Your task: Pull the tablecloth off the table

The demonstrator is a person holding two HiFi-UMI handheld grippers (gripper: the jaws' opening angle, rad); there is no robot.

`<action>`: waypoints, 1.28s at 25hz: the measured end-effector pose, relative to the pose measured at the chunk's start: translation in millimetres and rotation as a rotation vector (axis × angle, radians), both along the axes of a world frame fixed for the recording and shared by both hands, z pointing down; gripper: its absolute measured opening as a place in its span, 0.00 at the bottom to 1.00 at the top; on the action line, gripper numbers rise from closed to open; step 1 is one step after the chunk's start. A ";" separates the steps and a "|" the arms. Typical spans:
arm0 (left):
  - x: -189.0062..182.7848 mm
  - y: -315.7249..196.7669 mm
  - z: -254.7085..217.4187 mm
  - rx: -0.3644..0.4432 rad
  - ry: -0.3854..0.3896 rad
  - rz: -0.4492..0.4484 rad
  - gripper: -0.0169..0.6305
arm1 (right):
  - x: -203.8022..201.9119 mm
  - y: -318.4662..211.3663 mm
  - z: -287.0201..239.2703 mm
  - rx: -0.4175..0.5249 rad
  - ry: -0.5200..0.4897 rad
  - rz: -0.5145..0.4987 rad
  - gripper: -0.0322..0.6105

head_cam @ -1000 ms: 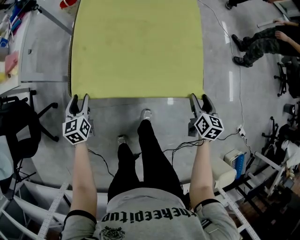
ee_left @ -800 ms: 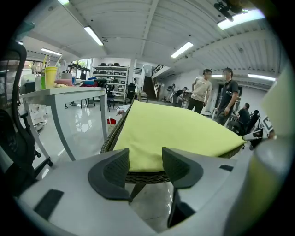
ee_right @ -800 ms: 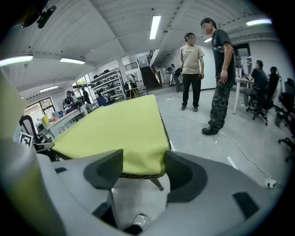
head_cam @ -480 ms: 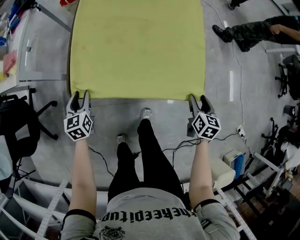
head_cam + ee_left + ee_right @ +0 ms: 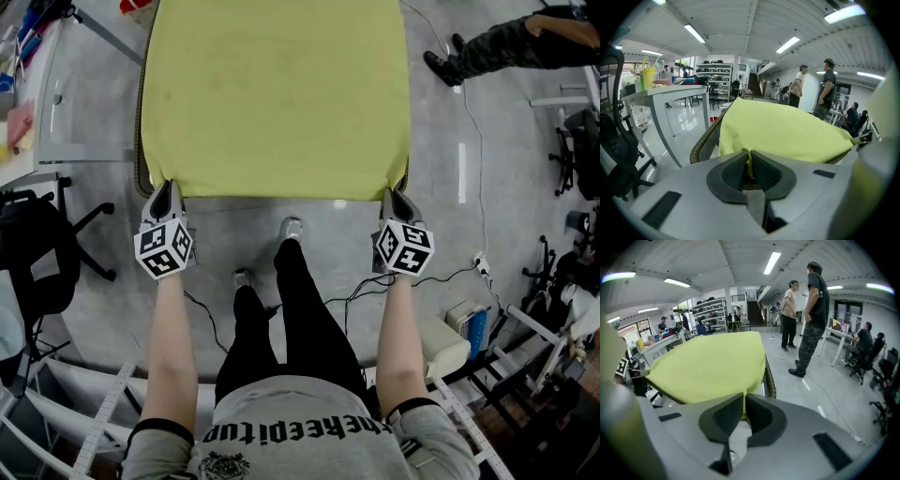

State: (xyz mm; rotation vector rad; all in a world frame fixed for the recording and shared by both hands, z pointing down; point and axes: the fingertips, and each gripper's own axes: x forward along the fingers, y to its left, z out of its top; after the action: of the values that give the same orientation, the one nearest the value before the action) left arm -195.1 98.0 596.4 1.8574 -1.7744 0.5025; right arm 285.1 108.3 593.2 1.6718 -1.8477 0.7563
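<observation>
A yellow-green tablecloth (image 5: 277, 94) covers a table with a woven wicker rim (image 5: 141, 173). At the cloth's near left corner my left gripper (image 5: 165, 190) has just closed, and its pads pinch the cloth's hem (image 5: 750, 161). On the near right corner my right gripper (image 5: 392, 194) has just closed too, gripping the cloth's edge (image 5: 744, 404). The cloth (image 5: 783, 133) lies flat over the tabletop, and in the right gripper view the same cloth (image 5: 712, 364) stretches away, with the wicker rim (image 5: 769, 380) showing at its right side.
A grey desk (image 5: 56, 103) with clutter stands at the left, a black office chair (image 5: 37, 258) beside it. Cables (image 5: 469, 169) run over the floor on the right. A person's legs (image 5: 497, 47) show at the top right; two people stand nearby (image 5: 811, 319).
Both grippers went from open jaws beside the cloth's near corners to shut on those corners. The person at the upper right walked further away.
</observation>
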 end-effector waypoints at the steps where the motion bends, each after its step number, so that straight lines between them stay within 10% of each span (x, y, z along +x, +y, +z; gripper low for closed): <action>1: -0.3 0.2 0.7 -0.011 0.009 0.006 0.08 | -1.7 -1.0 -0.9 0.001 -0.024 0.006 0.09; 32: -20.1 99.1 -104.3 0.141 0.060 0.132 0.07 | -18.4 95.7 -124.5 0.241 -0.108 0.019 0.08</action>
State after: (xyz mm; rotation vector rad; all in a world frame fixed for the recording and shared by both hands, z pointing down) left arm -215.2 197.0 492.1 2.0746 -1.6934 0.3739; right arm 266.8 204.0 468.7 1.8302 -2.0701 0.6643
